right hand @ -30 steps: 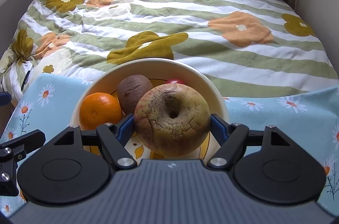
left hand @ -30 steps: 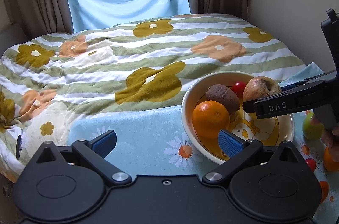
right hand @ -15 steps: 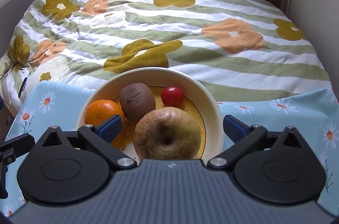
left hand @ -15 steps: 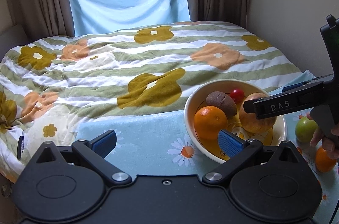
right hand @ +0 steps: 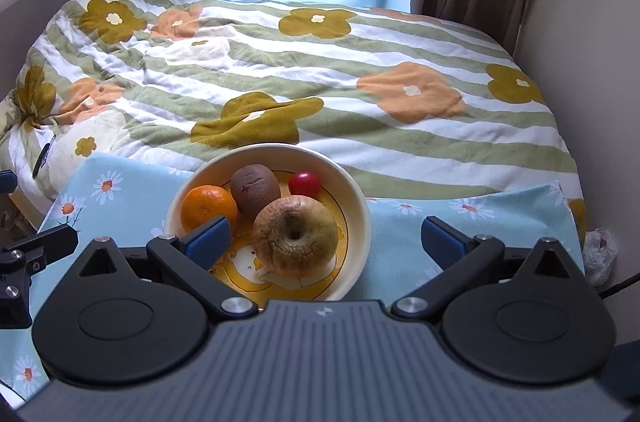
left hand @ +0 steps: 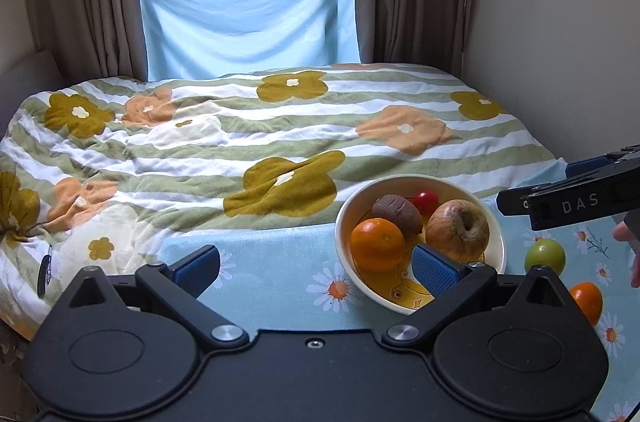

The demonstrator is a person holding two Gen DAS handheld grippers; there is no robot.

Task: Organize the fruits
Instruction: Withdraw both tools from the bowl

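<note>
A cream bowl (right hand: 356, 194) (left hand: 343, 222) on the daisy-print cloth holds a wrinkled brown apple (right hand: 295, 235) (left hand: 457, 230), an orange (right hand: 208, 207) (left hand: 377, 243), a kiwi (right hand: 255, 188) (left hand: 397, 215) and a small red tomato (right hand: 304, 183) (left hand: 425, 201). My right gripper (right hand: 325, 240) is open, raised above the bowl, with nothing between its pads. Its black body shows at the right edge of the left wrist view. My left gripper (left hand: 315, 266) is open and empty, left of the bowl. A green fruit (left hand: 545, 256) and another orange (left hand: 586, 300) lie on the cloth right of the bowl.
A bed with a striped flower quilt (right hand: 280, 62) fills the space behind the cloth-covered surface (left hand: 272, 262). Curtains and a blue sheet hang at the window behind. A white plastic bag (right hand: 600, 254) sits at the far right. A person's fingers (left hand: 628, 246) show at the right edge.
My right gripper opened and let the brown apple go into the bowl, then rose and drew back. My left gripper also lifted and pulled back, so the bowl looks smaller.
</note>
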